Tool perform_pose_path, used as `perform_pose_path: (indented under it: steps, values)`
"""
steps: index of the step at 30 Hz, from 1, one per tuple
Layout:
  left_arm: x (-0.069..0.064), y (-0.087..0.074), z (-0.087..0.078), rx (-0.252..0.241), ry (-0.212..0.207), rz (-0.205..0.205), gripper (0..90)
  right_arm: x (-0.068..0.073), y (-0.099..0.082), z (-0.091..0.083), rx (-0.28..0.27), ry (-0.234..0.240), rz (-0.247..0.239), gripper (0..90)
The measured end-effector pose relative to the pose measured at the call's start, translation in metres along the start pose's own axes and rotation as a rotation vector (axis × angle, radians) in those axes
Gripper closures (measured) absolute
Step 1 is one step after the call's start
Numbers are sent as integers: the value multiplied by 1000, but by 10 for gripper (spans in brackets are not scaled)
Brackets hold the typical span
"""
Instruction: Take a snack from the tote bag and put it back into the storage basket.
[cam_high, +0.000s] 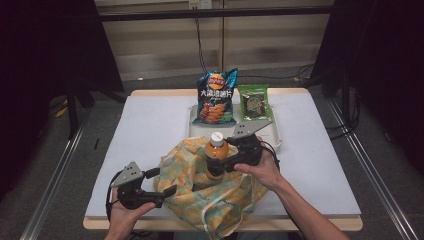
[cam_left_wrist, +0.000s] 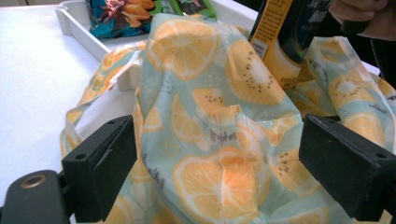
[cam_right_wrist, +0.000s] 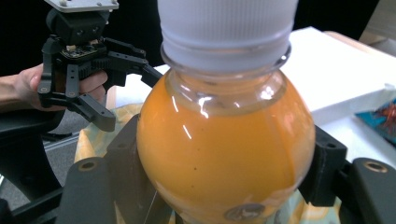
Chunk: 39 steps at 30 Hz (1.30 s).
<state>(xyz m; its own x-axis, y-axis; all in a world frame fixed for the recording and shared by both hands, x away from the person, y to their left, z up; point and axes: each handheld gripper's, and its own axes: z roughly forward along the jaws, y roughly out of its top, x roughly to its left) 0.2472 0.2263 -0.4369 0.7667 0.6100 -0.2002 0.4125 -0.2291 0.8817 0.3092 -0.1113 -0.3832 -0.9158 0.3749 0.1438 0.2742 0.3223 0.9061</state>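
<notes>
A bottle of orange drink (cam_high: 216, 152) with a white cap stands upright in the mouth of a cloth bag (cam_high: 200, 200) printed with orange slices. My right gripper (cam_high: 218, 166) is shut on the bottle's body; in the right gripper view its jaws press both sides of the bottle (cam_right_wrist: 224, 154). My left gripper (cam_high: 162, 181) sits at the bag's left edge. In the left gripper view its jaws stand wide apart with a fold of the bag (cam_left_wrist: 210, 140) between them, untouched by the pads. The bottle's label (cam_left_wrist: 280, 42) shows behind the cloth.
A white tray (cam_high: 276, 136) lies behind the bag with a blue chips packet (cam_high: 216, 97) and a green snack packet (cam_high: 253, 102) leaning at its far side. The white table top (cam_high: 145, 130) stretches to the left. The table's front edge runs just below the bag.
</notes>
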Motion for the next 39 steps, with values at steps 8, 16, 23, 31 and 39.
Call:
perform_pose_path:
  steps: [8,16,23,31,39]
  values:
    - [2,-1,-4,-6,20,-10,109,-11,23,-4,-26,6,-28,306]
    - [0,-3,2,25,6,1,114,-25,46,-1,-22,4,-45,306]
    - [-2,-3,4,24,-7,4,114,-39,57,2,-32,-10,-60,307]
    - [-4,-3,3,24,-3,3,114,-64,64,10,-9,-47,-50,306]
    - [-5,-2,3,23,-13,10,114,-92,55,27,35,-98,-17,306]
